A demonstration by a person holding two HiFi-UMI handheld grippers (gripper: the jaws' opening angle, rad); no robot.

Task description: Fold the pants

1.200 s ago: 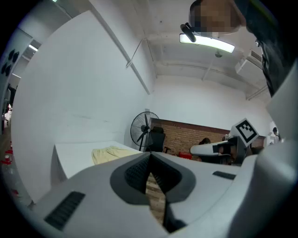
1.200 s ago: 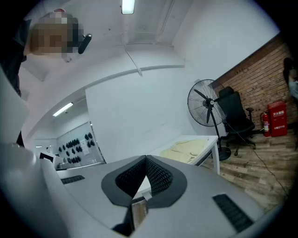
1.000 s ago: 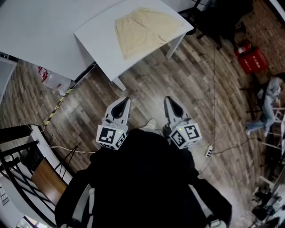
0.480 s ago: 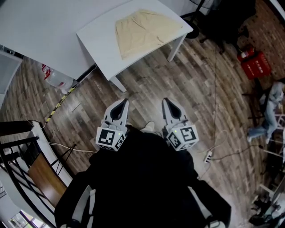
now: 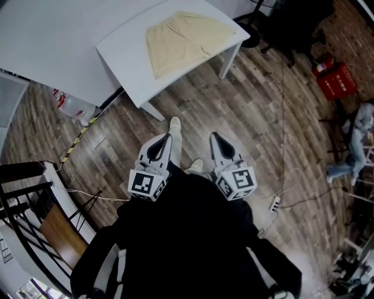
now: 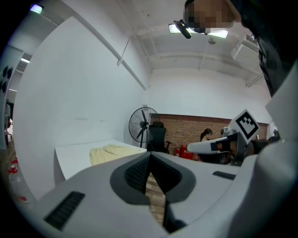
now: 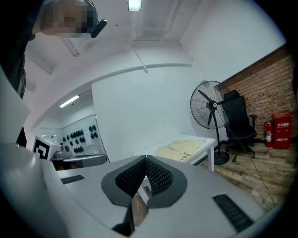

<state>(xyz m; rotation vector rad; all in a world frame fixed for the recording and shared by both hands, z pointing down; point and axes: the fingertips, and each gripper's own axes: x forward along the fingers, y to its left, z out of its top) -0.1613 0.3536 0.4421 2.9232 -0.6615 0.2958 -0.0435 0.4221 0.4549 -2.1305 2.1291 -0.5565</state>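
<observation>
Left gripper (image 5: pixel 160 143) and right gripper (image 5: pixel 219 145) both closed, empty, well apart from table (image 5: pixel 123 52); pants (image 5: pixel 184 38) lying flat, unfolded, all folding yet to do

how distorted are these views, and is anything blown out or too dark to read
Head view: fisheye bows the edges of the white rectangular table; the black clothing below is featureless dark. Left gripper view: black corner vignette, ceiling light glares. Right gripper view: same vignette, bright ceiling lamp, pale yellow cloth pants read clearly.
</observation>
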